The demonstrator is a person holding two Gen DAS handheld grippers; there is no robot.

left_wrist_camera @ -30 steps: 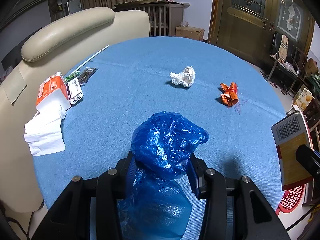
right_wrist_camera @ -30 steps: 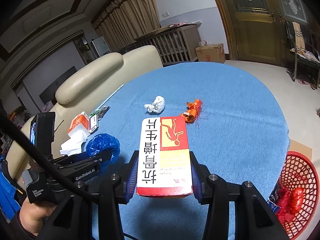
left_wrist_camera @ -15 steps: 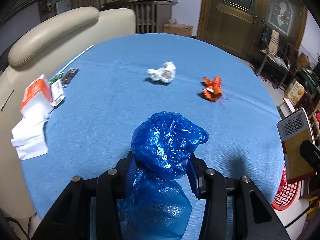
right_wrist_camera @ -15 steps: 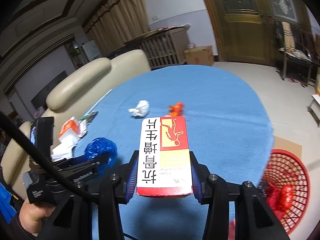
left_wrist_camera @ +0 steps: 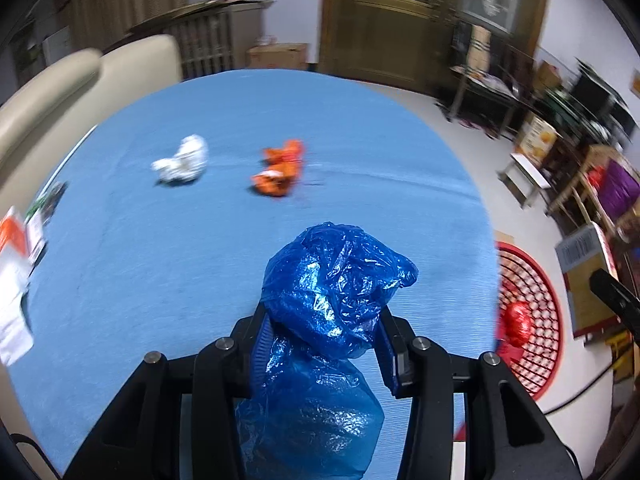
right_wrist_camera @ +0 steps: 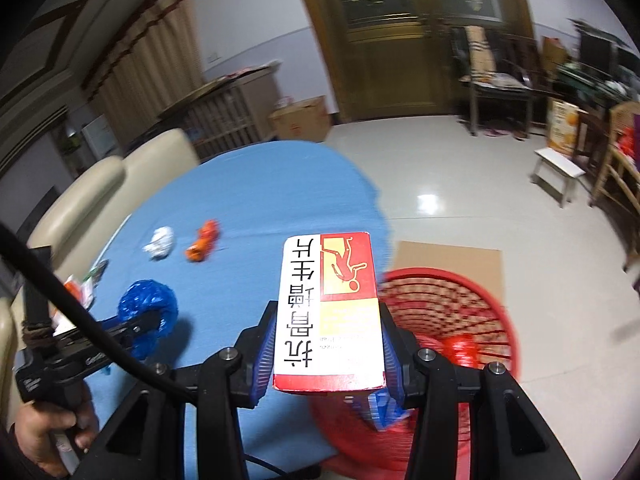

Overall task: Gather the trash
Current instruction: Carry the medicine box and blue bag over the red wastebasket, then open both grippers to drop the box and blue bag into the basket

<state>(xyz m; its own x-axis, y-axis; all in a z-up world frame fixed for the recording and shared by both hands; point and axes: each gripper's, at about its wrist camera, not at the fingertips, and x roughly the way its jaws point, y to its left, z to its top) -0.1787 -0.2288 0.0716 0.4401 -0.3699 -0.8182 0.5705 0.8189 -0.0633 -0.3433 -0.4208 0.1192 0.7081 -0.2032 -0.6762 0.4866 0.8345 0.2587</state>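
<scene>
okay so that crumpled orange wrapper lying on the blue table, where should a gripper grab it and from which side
Probably from above. The orange wrapper lies low on the blue table, crumpled into a longish bunch, with clear cloth between it and the white paper wad. Close the gripper across its narrow middle, where the bunch looks thickest; motion blur hides finer folds.

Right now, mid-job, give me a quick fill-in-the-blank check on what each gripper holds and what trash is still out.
1. The left gripper is shut on a crumpled ____ plastic bag.
2. The right gripper is shut on a red, white and yellow ____.
3. The red basket stands on the ____, beside the table.
4. A white paper wad and an ____ wrapper lie on the table.

Missing words: blue; box; floor; orange
</scene>
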